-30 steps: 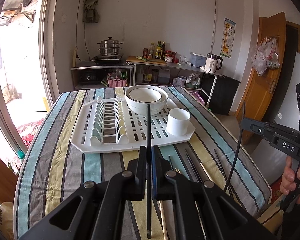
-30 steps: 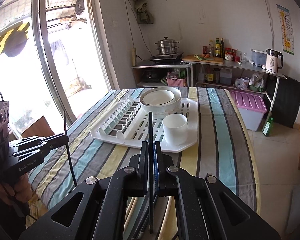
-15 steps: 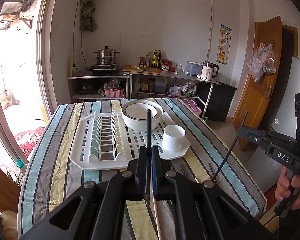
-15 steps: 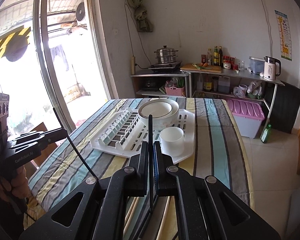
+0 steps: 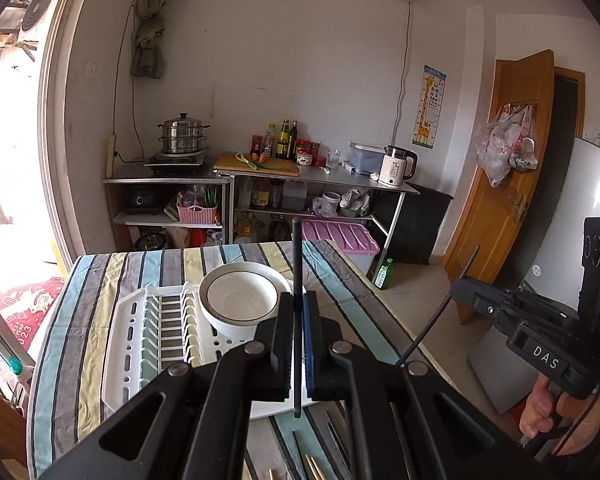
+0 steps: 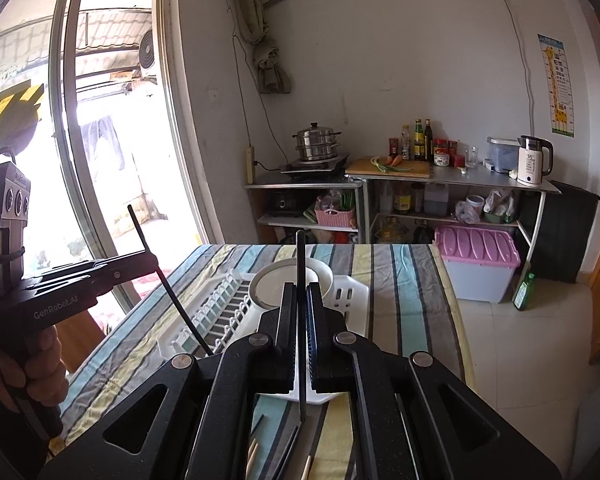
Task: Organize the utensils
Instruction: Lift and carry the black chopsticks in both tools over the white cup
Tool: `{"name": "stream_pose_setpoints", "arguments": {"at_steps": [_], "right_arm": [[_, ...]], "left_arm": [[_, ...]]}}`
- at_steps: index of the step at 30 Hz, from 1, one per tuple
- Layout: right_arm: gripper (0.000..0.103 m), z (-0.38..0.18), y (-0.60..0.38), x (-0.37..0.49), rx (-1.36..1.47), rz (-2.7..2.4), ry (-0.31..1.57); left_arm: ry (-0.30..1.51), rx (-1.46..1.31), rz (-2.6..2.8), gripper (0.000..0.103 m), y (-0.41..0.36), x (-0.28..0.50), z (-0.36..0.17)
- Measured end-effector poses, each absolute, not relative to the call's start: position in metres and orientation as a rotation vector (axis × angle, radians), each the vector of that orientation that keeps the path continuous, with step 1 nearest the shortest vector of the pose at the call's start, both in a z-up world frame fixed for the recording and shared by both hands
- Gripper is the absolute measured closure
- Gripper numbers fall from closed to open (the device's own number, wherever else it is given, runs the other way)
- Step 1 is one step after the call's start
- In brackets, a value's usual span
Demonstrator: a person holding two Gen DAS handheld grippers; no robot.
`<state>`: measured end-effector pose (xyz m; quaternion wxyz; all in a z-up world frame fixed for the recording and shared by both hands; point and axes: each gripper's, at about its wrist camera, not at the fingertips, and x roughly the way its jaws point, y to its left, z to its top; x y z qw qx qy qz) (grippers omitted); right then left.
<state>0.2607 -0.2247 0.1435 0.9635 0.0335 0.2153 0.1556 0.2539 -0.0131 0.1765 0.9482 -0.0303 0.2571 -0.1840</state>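
Chopsticks are what both tools carry: the left gripper [image 5: 298, 340] has its jaws pressed together on one black chopstick [image 5: 296, 280], which stands nearly upright between the pads, its top above the jaws and its lower end hanging below them. The right gripper [image 6: 300, 332] is likewise clamped on a second black chopstick [image 6: 300, 264], also close to upright. Seen from the left wrist view, the right gripper sits off to the right with its stick slanting down toward the table edge, and a hand [image 5: 556, 412] grips its handle. From the right wrist view, the left gripper appears at the left, its stick tilted, with a hand [image 6: 40, 368] around its grip.

Below the jaws, more chopsticks [image 6: 284, 456], some black and some pale wood, lie on the striped tablecloth [image 5: 60, 352] at the near edge. Farther out, a white dish rack [image 5: 136, 344] rests on the cloth, its slotted plate section on the left. A white bowl with a dark rim line [image 5: 240, 300] sits in the rack's far right part. Beyond the table, metal shelving holds a steel steamer pot [image 5: 182, 136], bottles, a cutting board and a white electric kettle [image 5: 396, 166]; a pink-lidded storage box [image 6: 476, 264] stands on the floor.
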Motion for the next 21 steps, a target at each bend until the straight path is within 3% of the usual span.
{"name": "stream_pose_setpoints", "arguments": {"at_steps": [12, 21], "right_arm": [[0.099, 0.153, -0.229, 0.312, 0.112, 0.315, 0.402], [0.099, 0.111, -0.227, 0.351, 0.165, 0.334, 0.484]], "left_arm": [[0.538, -0.109, -0.417, 0.098, -0.042, 0.319, 0.176], [0.621, -0.192, -0.432, 0.098, -0.046, 0.357, 0.135]]}}
